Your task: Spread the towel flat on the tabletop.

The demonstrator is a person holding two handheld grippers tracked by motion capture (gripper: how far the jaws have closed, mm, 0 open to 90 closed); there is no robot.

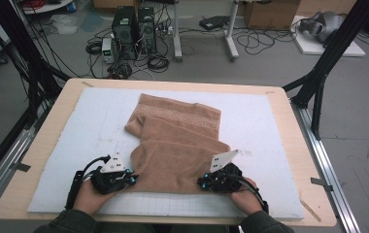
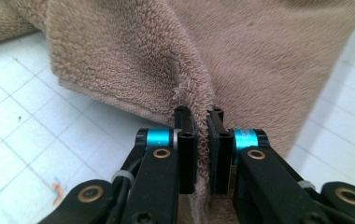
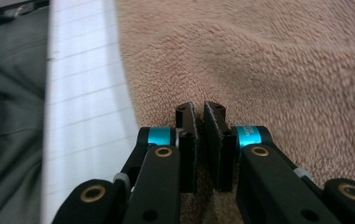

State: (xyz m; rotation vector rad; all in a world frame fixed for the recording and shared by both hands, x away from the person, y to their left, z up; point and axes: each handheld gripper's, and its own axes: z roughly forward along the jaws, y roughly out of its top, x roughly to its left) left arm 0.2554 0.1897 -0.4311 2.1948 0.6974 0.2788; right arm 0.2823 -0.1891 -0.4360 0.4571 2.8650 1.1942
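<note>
A tan towel [image 1: 175, 141] lies partly folded on the white gridded mat [image 1: 270, 126], its near part doubled over towards me. My left gripper [image 1: 130, 178] is at the towel's near left corner, shut on the towel [image 2: 241, 60], whose edge is pinched between the jaws of my left gripper [image 2: 200, 122]. My right gripper [image 1: 203, 182] is at the near right corner, and here too the fabric is pinched in my shut right gripper [image 3: 199, 116], with the towel [image 3: 283, 65] spreading beyond it.
The mat covers a wooden table [image 1: 51, 121]. Black frame posts [image 1: 326, 63] stand at both far corners. Computers [image 1: 133, 31] and cables lie on the floor beyond. A dark sleeve [image 3: 12, 116] shows beside the mat's near edge.
</note>
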